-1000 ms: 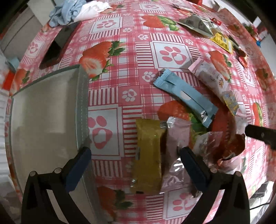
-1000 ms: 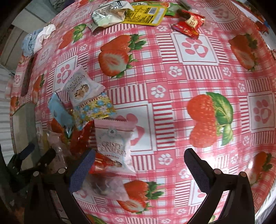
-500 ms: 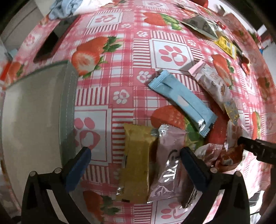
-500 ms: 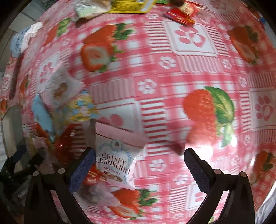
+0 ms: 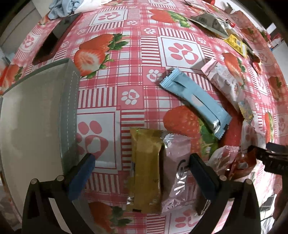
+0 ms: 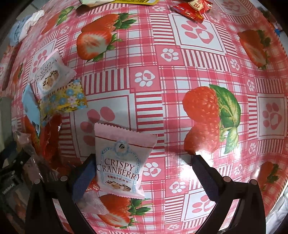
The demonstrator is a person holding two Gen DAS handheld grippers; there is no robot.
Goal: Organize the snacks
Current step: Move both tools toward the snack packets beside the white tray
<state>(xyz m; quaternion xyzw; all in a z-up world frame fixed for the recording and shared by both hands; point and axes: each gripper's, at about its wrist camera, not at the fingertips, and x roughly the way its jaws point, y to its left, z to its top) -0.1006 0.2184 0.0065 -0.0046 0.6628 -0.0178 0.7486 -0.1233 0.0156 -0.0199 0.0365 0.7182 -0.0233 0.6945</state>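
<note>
My left gripper (image 5: 142, 167) is open over two snack bars lying side by side, a yellow one (image 5: 145, 169) and a pink one (image 5: 175, 169); both lie between its fingers. A light blue bar (image 5: 195, 100) and a pink cranberry pouch (image 5: 225, 82) lie farther off. My right gripper (image 6: 144, 170) is open, with a pink Crispy Cranberry pouch (image 6: 120, 160) lying flat between its fingers, close to the left finger (image 6: 83, 178). The other gripper's black tip (image 5: 266, 158) shows at the right edge of the left wrist view.
A grey tray (image 5: 69, 100) stands at the left on the strawberry tablecloth (image 6: 180, 90). A second cranberry pouch (image 6: 51, 73), a flowered yellow packet (image 6: 64, 99) and red wrappers (image 6: 49, 135) lie left of my right gripper. More packets (image 5: 210, 24), a dark phone (image 5: 55, 38) and cloth (image 5: 63, 7) lie far back.
The left gripper has slid forward over the yellow and pink bars, and the tray has drifted left in its view. The right gripper has closed in on the Crispy Cranberry pouch.
</note>
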